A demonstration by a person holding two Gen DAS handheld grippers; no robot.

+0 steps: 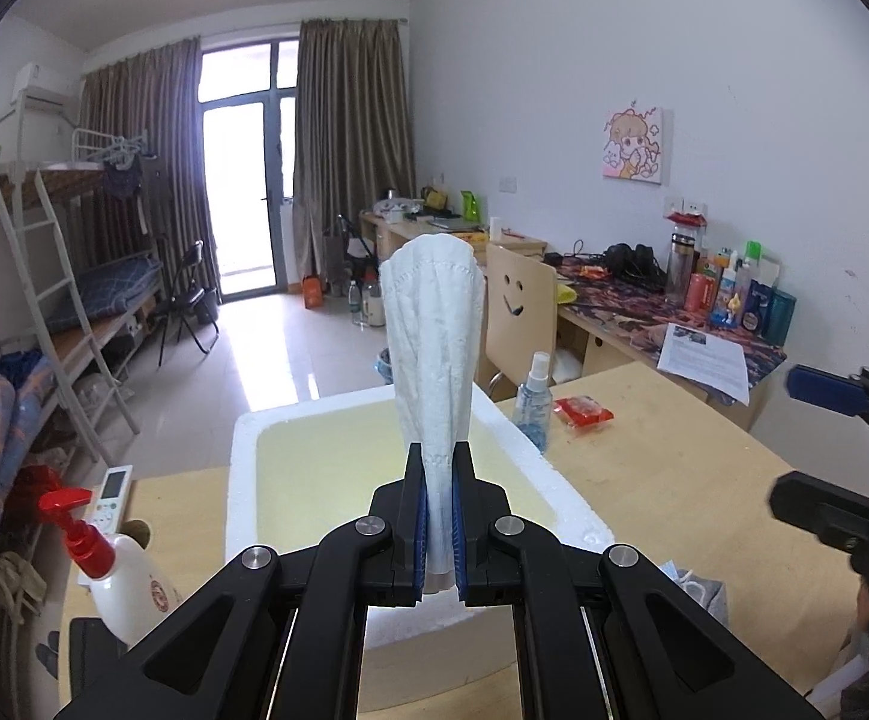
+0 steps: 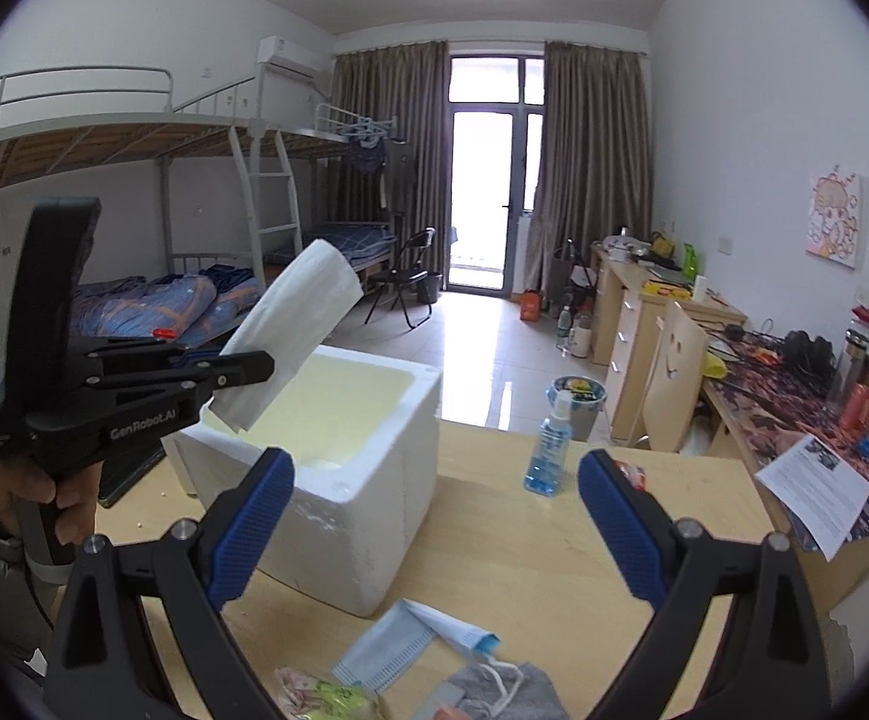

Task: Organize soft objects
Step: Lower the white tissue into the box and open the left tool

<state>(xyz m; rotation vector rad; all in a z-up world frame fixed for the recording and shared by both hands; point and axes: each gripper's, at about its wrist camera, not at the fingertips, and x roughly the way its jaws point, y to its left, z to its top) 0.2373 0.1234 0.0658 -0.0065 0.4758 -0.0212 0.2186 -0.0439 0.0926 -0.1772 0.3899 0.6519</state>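
Note:
My left gripper [image 1: 439,450] is shut on a folded white tissue [image 1: 434,324] that stands up from its pads, above the open white foam box [image 1: 242,438]. The right wrist view shows that gripper [image 2: 248,369] from the side, a hand on its handle, holding the tissue [image 2: 296,312] tilted over the box [image 2: 374,480]. My right gripper [image 2: 434,468] is open and holds nothing, near the table's front. Below it lie a blue face mask [image 2: 386,654], a grey cloth [image 2: 494,690] and a greenish packet [image 2: 320,696]. The right gripper [image 1: 788,438] also shows at the left wrist view's right edge.
A blue spray bottle [image 2: 548,444] and a red packet [image 1: 584,411] sit on the wooden table right of the box. A white bottle with a red trigger [image 1: 116,576] and a remote control [image 1: 113,495] lie to its left. A chair with a smiley back [image 2: 674,372] stands beyond.

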